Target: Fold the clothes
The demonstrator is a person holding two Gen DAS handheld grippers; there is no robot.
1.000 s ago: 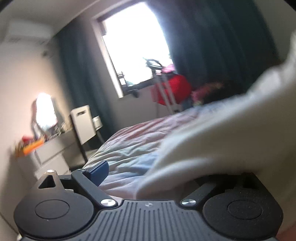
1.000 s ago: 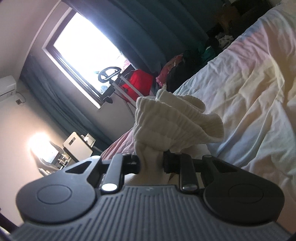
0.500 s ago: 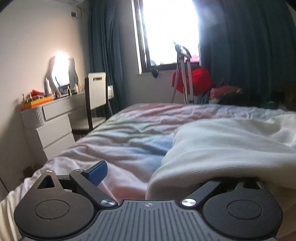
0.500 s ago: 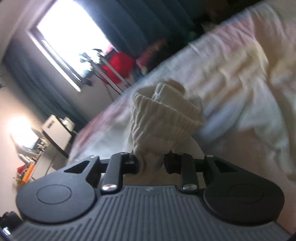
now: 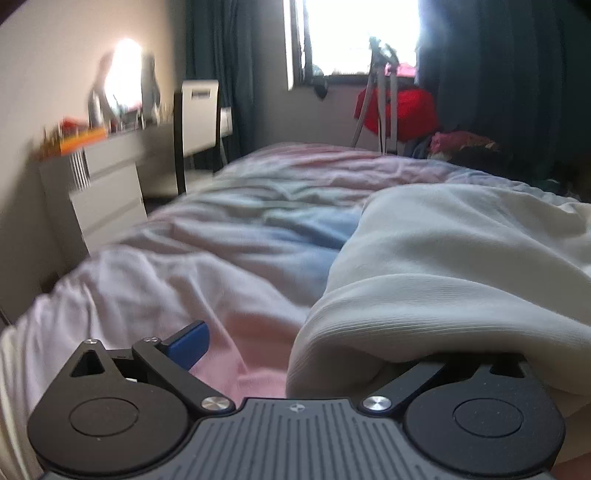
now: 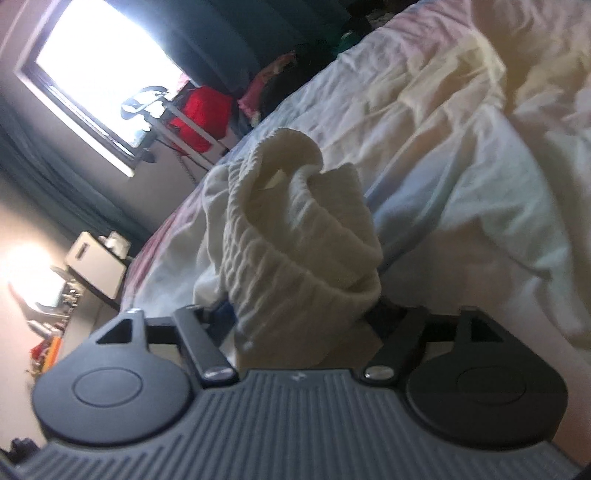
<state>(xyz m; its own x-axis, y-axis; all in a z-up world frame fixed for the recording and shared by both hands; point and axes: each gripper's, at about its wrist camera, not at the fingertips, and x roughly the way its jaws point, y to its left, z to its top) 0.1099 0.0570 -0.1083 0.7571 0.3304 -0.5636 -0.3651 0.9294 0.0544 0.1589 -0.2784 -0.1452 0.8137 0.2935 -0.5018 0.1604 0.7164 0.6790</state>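
Note:
A cream ribbed knit garment [image 5: 443, 266] lies on the bed [image 5: 229, 236] and drapes over the right finger of my left gripper [image 5: 295, 350]. That gripper is open; its blue left pad [image 5: 186, 345] is bare and nothing is pinched. In the right wrist view the garment's ribbed hem [image 6: 295, 236] bunches up between the fingers of my right gripper [image 6: 299, 314]. Its jaws stand wide apart with the cloth loose between them; the fingertips are hidden by it.
The bed has a rumpled pastel duvet [image 6: 461, 129]. A white dresser [image 5: 99, 184] and a chair [image 5: 199, 118] stand at the left. A red bag on a stand [image 5: 395, 110], dark curtains and a bright window [image 5: 354, 33] are beyond the bed's far end.
My right gripper has opened from its grip on the hem, and the cloth now sits loose. My left gripper has levelled and come down to the bed, open throughout.

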